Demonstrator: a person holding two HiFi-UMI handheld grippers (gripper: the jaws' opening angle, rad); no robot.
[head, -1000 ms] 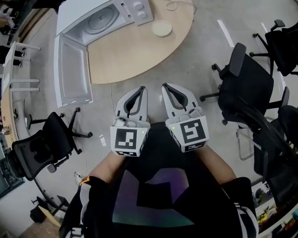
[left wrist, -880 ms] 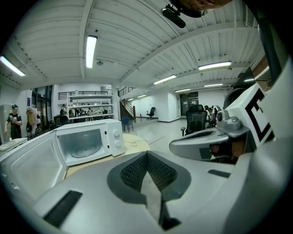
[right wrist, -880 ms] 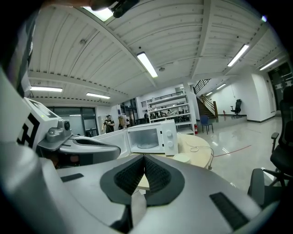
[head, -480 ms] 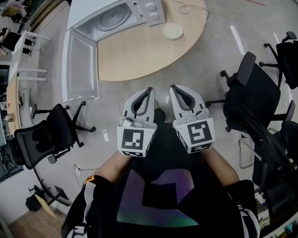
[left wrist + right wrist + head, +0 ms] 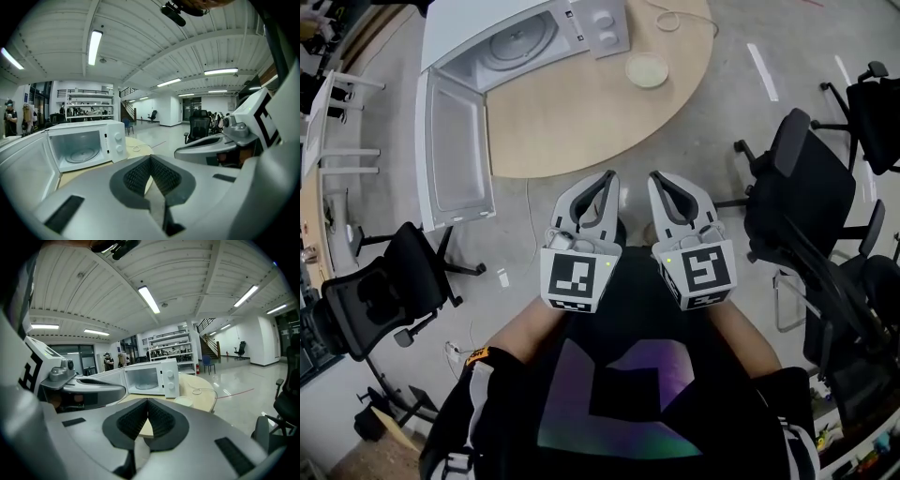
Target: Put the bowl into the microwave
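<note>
White microwave oven [image 5: 525,37] sits at upper left of frame on round light wooden table [image 5: 581,112], door [image 5: 455,150] wide open. Small pale round bowl [image 5: 647,70] rests on table, just right of microwave, well apart from both claws. Left gripper [image 5: 606,178] and right gripper [image 5: 660,178] side by side at frame middle, over grey floor [image 5: 722,131]. Both claws pinched together, tips touching, nothing inside. Black office chairs [image 5: 806,187] at right.

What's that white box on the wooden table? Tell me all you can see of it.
It is a white microwave, standing on the wooden table near its edge. Its door, hinged on the left, is swung wide open. Inside sits only a round glass turntable. Two round knobs are stacked on the panel at the right.
</note>
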